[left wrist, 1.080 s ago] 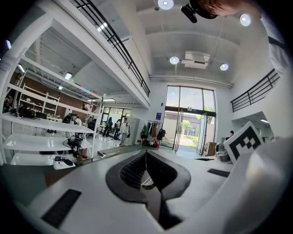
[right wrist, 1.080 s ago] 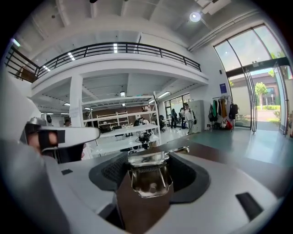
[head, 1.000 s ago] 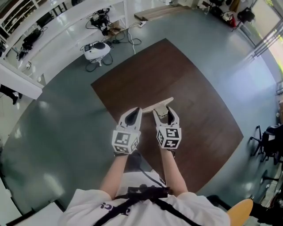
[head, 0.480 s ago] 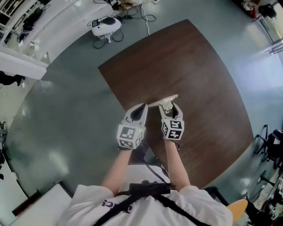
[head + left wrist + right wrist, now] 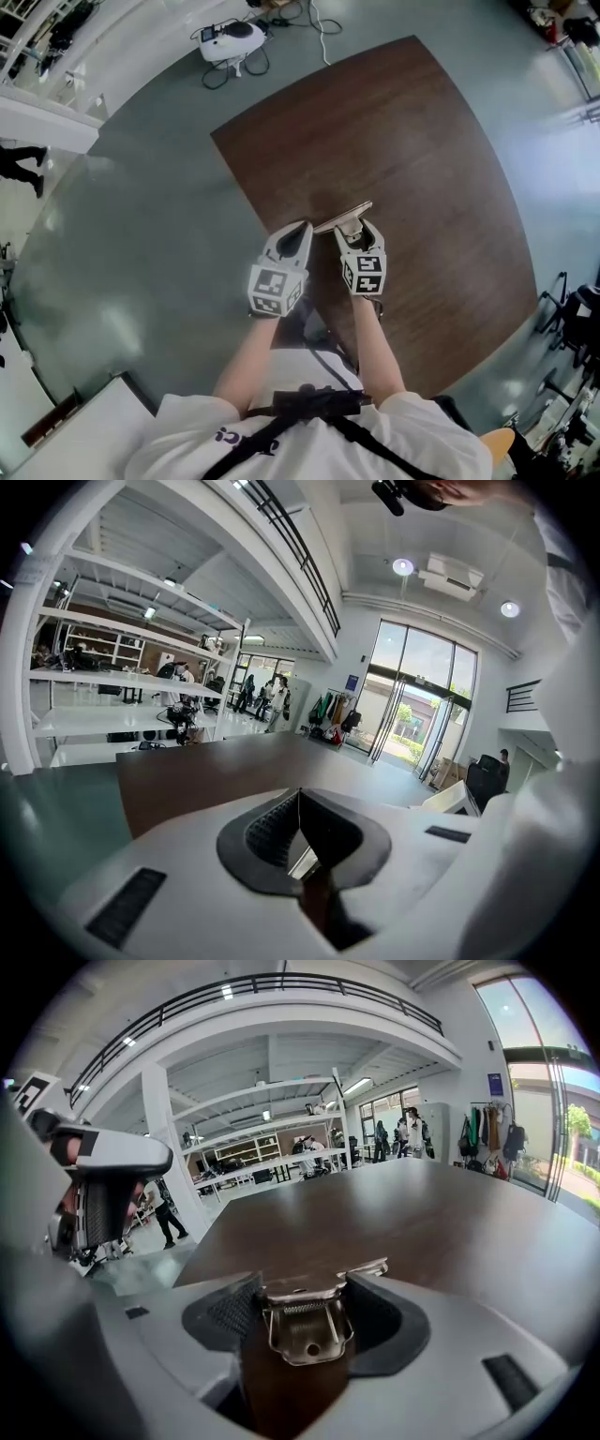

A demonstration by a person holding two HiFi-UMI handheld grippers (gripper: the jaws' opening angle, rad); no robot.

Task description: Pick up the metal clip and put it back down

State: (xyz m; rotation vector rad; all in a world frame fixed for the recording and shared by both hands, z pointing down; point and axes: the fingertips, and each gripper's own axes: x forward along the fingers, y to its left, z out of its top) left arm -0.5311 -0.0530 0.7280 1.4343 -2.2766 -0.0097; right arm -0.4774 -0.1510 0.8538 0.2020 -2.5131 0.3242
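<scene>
The metal clip (image 5: 305,1321) is a shiny spring clamp with a flat plate at its front. It sits between the fingers of my right gripper (image 5: 305,1288), and the dark pads touch both of its sides. In the head view the clip (image 5: 343,215) sticks out ahead of the right gripper (image 5: 352,227), over the near corner of the dark brown table (image 5: 422,141). Whether it rests on the wood or hangs just above it I cannot tell. My left gripper (image 5: 302,229) is close beside it on the left, shut and empty, its pads meeting in a line (image 5: 300,799).
Grey floor surrounds the table. A white device with cables (image 5: 230,37) lies on the floor beyond the table's far corner. A white counter (image 5: 47,122) runs along the upper left, with a person's legs (image 5: 19,164) beside it. Black chairs (image 5: 577,309) stand at the right.
The head camera has tilted, so the table now sits higher in view. Both grippers keep the same pose side by side, and the clip stays in the right one.
</scene>
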